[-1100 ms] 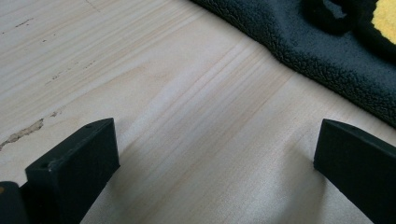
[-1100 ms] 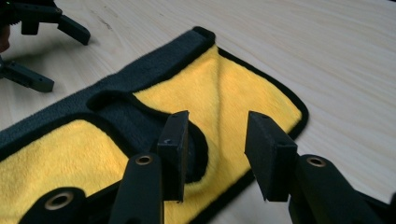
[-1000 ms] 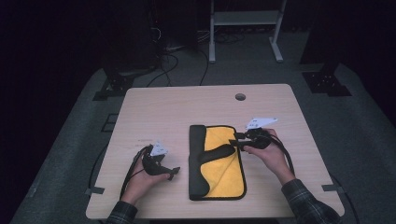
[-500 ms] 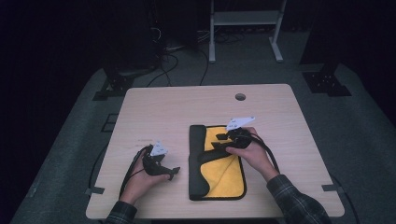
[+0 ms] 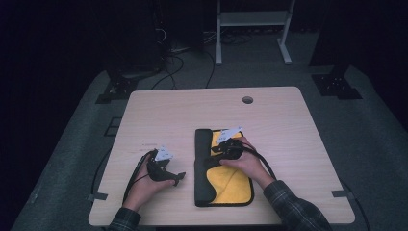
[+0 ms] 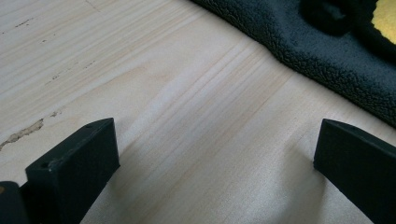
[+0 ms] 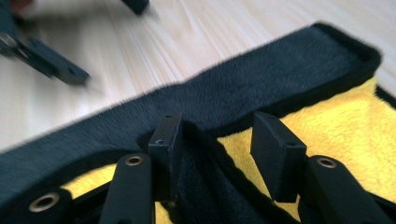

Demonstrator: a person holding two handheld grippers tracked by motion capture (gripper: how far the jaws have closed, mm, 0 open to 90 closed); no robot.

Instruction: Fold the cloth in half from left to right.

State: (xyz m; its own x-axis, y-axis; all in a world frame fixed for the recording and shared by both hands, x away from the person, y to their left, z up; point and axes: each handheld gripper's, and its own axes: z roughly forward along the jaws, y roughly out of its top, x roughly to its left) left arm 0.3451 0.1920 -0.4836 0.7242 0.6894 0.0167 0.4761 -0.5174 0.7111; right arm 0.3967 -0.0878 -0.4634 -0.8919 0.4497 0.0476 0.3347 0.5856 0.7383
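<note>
A folded cloth (image 5: 232, 185), yellow with a black fleece side (image 7: 261, 88), lies on the near middle of the wooden table (image 5: 168, 110). My right gripper (image 5: 210, 157) is low over the cloth's upper left part. In the right gripper view it (image 7: 219, 156) stands open, its jaws on either side of a raised black hem where black meets yellow. My left gripper (image 5: 178, 177) rests on the table left of the cloth, pointing toward it. Its jaws (image 6: 215, 154) are wide open over bare wood, with the cloth's black edge (image 6: 327, 60) just beyond them.
A round cable hole (image 5: 247, 100) sits near the table's far edge. Behind the table stand a white frame (image 5: 250, 19) and dark equipment with cables on the floor (image 5: 178, 53). The far half of the table is bare wood.
My right gripper has moved left across the cloth, from its right edge to the black strip on its left side. The left gripper has stayed put.
</note>
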